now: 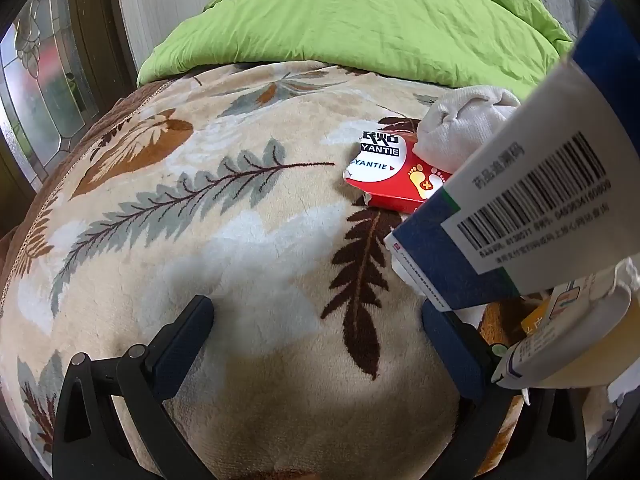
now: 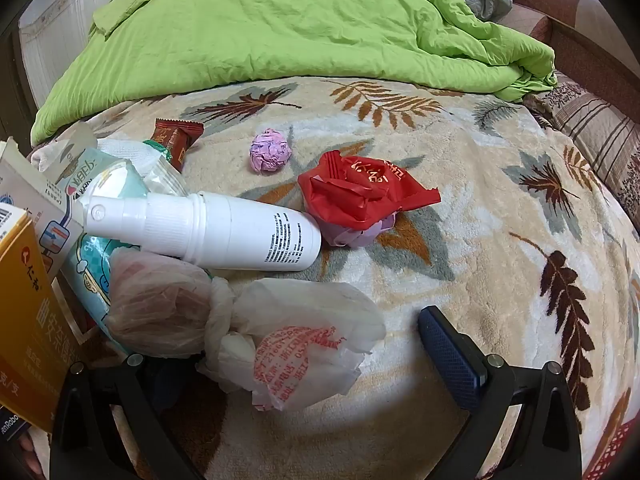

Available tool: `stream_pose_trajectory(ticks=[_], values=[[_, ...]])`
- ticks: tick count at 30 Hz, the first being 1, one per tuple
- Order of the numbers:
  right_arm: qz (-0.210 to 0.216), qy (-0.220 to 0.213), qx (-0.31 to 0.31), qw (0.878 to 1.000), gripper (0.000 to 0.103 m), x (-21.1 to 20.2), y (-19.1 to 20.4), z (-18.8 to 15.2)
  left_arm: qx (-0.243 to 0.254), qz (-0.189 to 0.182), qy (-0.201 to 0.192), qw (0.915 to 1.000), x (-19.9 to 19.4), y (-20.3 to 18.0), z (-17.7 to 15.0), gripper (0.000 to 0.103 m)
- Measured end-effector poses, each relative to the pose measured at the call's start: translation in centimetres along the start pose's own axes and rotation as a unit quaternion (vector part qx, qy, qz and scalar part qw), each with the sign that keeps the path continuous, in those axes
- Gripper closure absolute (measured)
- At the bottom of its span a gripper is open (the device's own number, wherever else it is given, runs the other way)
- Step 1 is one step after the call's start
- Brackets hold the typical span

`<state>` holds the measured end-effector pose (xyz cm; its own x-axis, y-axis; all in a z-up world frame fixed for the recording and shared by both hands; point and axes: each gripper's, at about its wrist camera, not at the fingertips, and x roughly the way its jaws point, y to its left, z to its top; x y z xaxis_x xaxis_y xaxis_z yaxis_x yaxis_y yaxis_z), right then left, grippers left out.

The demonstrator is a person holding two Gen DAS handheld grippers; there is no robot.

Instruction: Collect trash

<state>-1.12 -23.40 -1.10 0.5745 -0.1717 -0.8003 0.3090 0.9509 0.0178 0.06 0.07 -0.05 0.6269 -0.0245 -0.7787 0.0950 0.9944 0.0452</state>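
Trash lies on a leaf-patterned blanket. In the right wrist view my right gripper is open, its jaws on either side of a crumpled white plastic bag. Beyond it lie a white spray bottle, a red wrapper, a pink paper ball and a brown snack wrapper. In the left wrist view my left gripper is open and empty over the blanket. A blue-and-white medicine box stands close at its right, with a red torn box and a white sock behind.
A green duvet is bunched across the far side of the bed. An orange box and a wet-wipe pack crowd the right view's left edge. A glass door stands at far left in the left view.
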Motion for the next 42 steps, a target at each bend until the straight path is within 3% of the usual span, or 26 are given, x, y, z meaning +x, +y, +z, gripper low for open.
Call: stream_pose_trajectory(ticks=[19, 25, 27, 30, 35, 39, 42], values=[[-0.010, 0.007, -0.009, 1.000, 0.000, 0.1, 0.4, 0.2, 0.004, -0.003, -0.001, 1.0000, 0.0, 0.5, 0.0, 0.000], [0.046, 0.085, -0.041, 0.995, 0.001, -0.5, -0.8, 1.6, -0.014, -0.049, 0.003, 0.9987, -2.4, 1.0, 0.0, 0.000], [0.062, 0.089, -0.042, 0.993, 0.001, -1.7, -1.4, 1.1, -0.007, -0.046, -0.006, 0.9989, -3.7, 0.9, -0.3, 0.000], [0.077, 0.072, -0.026, 0.994, 0.001, -5.1, -2.9, 0.5, -0.007, -0.062, -0.025, 0.9977, -6.5, 1.0, -0.8, 0.000], [0.087, 0.024, -0.025, 0.996, 0.001, -11.8, -4.3, -1.5, 0.019, -0.053, -0.088, 0.9945, -12.2, -0.2, -2.0, 0.000], [0.094, -0.026, -0.023, 0.995, 0.001, -16.9, -4.7, -4.0, 0.043, -0.060, -0.134, 0.9883, -17.3, -1.2, -3.6, 0.000], [0.093, -0.062, -0.022, 0.993, 0.006, -20.2, -4.9, -5.7, 0.050, -0.056, -0.171, 0.9824, -21.0, -1.4, -5.0, 0.000]])
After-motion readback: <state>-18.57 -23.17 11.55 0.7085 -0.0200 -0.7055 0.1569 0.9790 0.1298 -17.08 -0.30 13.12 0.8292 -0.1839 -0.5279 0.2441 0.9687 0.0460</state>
